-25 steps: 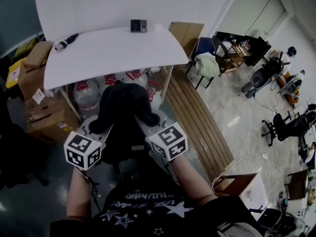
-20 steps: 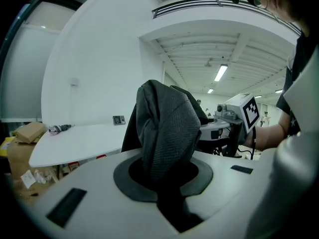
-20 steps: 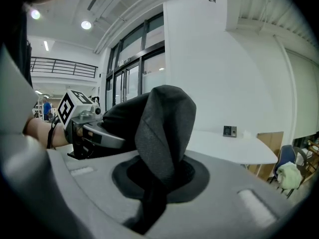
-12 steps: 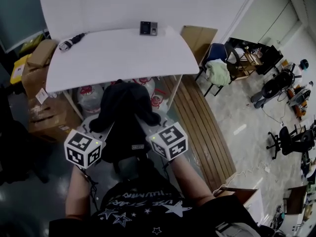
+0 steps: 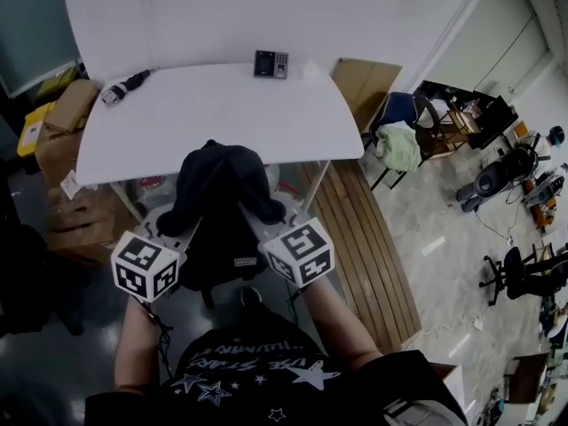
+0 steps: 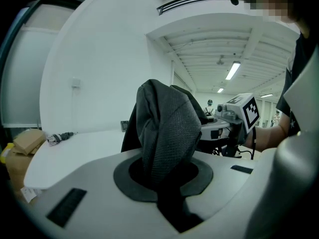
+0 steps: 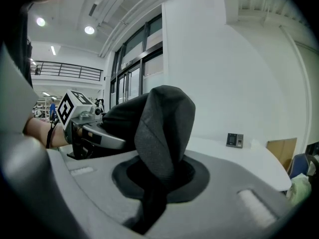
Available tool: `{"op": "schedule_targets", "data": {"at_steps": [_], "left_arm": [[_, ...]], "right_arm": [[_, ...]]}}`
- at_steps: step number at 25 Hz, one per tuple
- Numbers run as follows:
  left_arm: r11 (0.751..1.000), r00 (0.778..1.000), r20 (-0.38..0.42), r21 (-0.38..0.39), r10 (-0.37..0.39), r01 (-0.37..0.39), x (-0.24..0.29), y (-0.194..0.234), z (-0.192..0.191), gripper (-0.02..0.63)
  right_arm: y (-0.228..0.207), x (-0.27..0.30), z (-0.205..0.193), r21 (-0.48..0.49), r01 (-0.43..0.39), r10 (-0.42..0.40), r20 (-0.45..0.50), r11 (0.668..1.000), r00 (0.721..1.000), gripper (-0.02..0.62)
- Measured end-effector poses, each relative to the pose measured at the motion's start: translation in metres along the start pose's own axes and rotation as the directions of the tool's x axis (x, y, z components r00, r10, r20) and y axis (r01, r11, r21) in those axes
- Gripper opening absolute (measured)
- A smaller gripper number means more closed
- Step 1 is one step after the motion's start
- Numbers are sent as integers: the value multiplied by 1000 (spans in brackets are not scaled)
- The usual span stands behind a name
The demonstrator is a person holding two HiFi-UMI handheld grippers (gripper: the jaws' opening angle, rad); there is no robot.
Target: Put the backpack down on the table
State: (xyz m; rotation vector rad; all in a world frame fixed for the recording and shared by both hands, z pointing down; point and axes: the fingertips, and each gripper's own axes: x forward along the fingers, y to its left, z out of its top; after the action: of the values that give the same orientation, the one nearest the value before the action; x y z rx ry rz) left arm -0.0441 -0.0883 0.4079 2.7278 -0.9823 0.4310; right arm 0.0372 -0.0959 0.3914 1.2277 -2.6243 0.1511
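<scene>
Black woven fabric, one fold of the backpack (image 6: 167,128), fills the slot between the jaws of the left gripper (image 6: 164,171), which are drawn nearly together and pinch it. Same entry for the right gripper (image 7: 158,178): jaws almost closed, nipping a second grey-black fold of the same bag. Both grippers are carried side by side at the person's front, one on each flank of the backpack, which hangs between them clear of the floor. From the head view its rounded top overlaps the near edge of the white worktop (image 5: 213,105); whether it touches that edge cannot be told. On the worktop, far side: one small dark keypad unit (image 5: 271,64), lying flat near the wall. On the worktop, far left corner: one dark tool (image 5: 122,84), well apart from the keypad. Left of the worktop: stacked cardboard boxes (image 5: 67,114). Right of the worktop: a run of wooden slats (image 5: 364,238) on the floor, and beyond it a chair (image 5: 397,136) draped with pale cloth.
</scene>
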Motion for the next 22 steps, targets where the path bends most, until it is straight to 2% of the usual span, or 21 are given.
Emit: {"op": "schedule_targets", "data": {"at_steps": [10,15,22], "left_arm": [[996,996,25,22,83,-84,50,28,40,60],[993,993,29,7,117,-117,80,38,51,60],[988,987,40,-4,155,-155,95,51,67,61]], "right_arm": [[-63,28,24,-24,-61,62,40,998,997,38],[-96,41,27,-35,-95,97,44,995,994,38],[-118,55,41,-50,-125,128,52,991,990,40]]}}
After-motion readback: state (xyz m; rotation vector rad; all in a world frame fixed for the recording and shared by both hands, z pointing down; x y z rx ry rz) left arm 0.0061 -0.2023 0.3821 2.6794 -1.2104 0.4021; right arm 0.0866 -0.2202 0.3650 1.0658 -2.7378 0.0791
